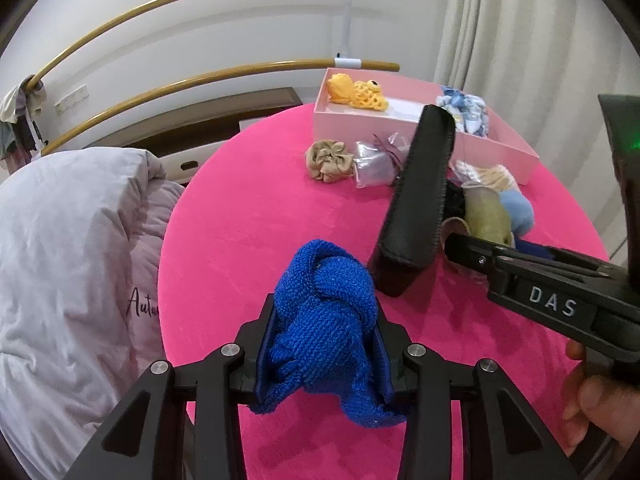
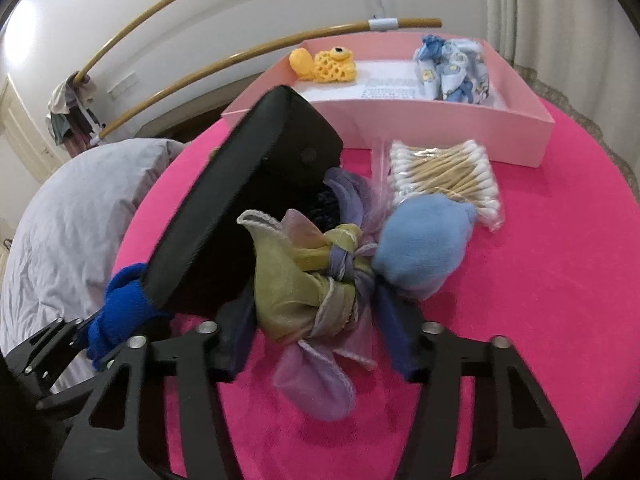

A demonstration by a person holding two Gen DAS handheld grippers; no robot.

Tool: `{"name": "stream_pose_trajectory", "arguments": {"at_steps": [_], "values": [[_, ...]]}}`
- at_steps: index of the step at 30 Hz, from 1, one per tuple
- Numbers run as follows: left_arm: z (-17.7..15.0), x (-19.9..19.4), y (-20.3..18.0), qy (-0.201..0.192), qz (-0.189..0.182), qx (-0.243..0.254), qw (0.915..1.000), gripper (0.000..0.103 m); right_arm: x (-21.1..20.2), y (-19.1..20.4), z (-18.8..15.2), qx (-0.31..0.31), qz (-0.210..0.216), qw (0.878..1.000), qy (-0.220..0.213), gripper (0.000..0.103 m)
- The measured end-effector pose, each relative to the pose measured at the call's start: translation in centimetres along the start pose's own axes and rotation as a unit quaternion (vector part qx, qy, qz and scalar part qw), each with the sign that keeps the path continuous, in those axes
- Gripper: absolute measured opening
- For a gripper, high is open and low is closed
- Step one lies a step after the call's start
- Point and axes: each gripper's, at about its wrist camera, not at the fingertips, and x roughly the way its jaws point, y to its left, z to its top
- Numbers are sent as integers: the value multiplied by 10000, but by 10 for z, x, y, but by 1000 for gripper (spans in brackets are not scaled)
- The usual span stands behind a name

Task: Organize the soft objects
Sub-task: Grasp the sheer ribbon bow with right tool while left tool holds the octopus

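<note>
My left gripper (image 1: 324, 314) is shut on a bright blue knitted cloth (image 1: 324, 280), which bulges up between its fingers just above the pink tabletop (image 1: 260, 220). In the right wrist view my right gripper (image 2: 316, 316) is shut on a knotted sheer scarf (image 2: 288, 280) in olive and lilac, whose folds fill the gap between the pads. The scarf lies against a black case (image 2: 248, 200) and a light blue plush (image 2: 424, 240). A pink box (image 2: 400, 120) at the back holds a yellow crochet fish (image 2: 324, 64) and a blue-and-white patterned cloth (image 2: 452, 70).
A packet of cotton swabs (image 2: 444, 176) lies in front of the box. A beige scrunchie (image 1: 330, 160) and a silvery pouch (image 1: 372, 160) sit left of it. A white duvet (image 1: 68, 260) lies beyond the table's left edge. Curtains hang at the right.
</note>
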Motion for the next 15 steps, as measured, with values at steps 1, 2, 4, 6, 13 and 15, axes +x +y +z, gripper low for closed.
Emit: {"name": "stream_pose_trajectory", "arguments": {"at_steps": [1, 2, 4, 6, 13, 15], "values": [[1, 1, 1, -1, 5, -8, 10000, 37, 0, -2, 0, 23, 43, 10000, -17, 46], [2, 1, 1, -5, 11, -17, 10000, 37, -2, -4, -1, 48, 112, 9999, -47, 44], [2, 1, 2, -2, 11, -46, 10000, 37, -6, -5, -3, 36, 201, 9998, -68, 43], [2, 1, 3, -3, -8, -76, 10000, 37, -11, -8, -8, 66, 294, 9995, -45, 43], [0, -9, 2, -75, -45, -82, 9999, 37, -34, -17, -18, 186, 407, 9989, -158, 43], [-1, -14, 3, -115, -26, -124, 9999, 37, -43, -18, -19, 171, 418, 9987, -232, 43]]}}
